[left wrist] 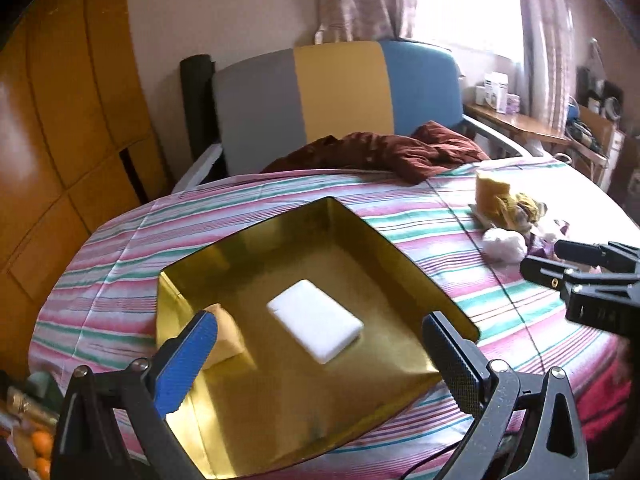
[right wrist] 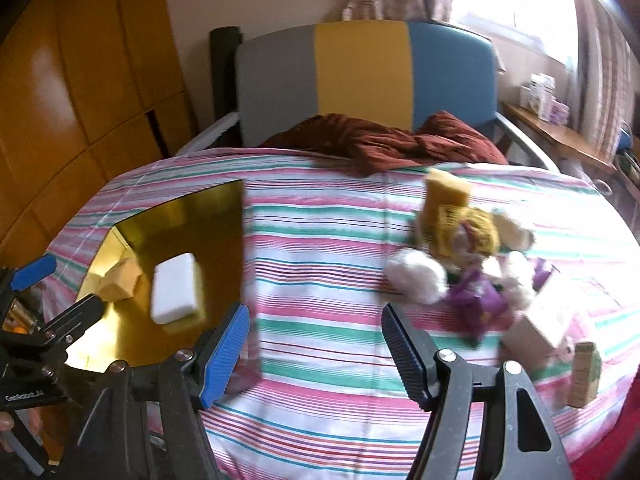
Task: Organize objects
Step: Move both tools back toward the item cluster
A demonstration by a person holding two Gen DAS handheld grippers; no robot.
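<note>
**Two spread grippers over a striped bed, box half filled**

Hovering above the gold box [left wrist: 404, 264], the left gripper [left wrist: 320, 344] has its jaws spread wide with nothing between them. Inside the box lie a white block [left wrist: 316, 326] at its centre and a yellow block [left wrist: 226, 336] at about 9 o'clock from it, near the box's left wall.

The right gripper [right wrist: 316, 344] is also spread and empty, poised over the striped sheet [right wrist: 320, 240]. From it the box [right wrist: 224, 216] sits at 10 o'clock, and a pile of loose things [right wrist: 464, 248] lies at 1 o'clock: a yellow sponge [right wrist: 446, 192] at the far end, a white ball [right wrist: 418, 276] nearest, a purple wrapper [right wrist: 478, 300] beside it. A small carton [right wrist: 584, 374] stands at 3 o'clock, blurred. A brown cloth [right wrist: 384, 140] is bunched at 12 o'clock by the headboard [right wrist: 360, 72].
</note>
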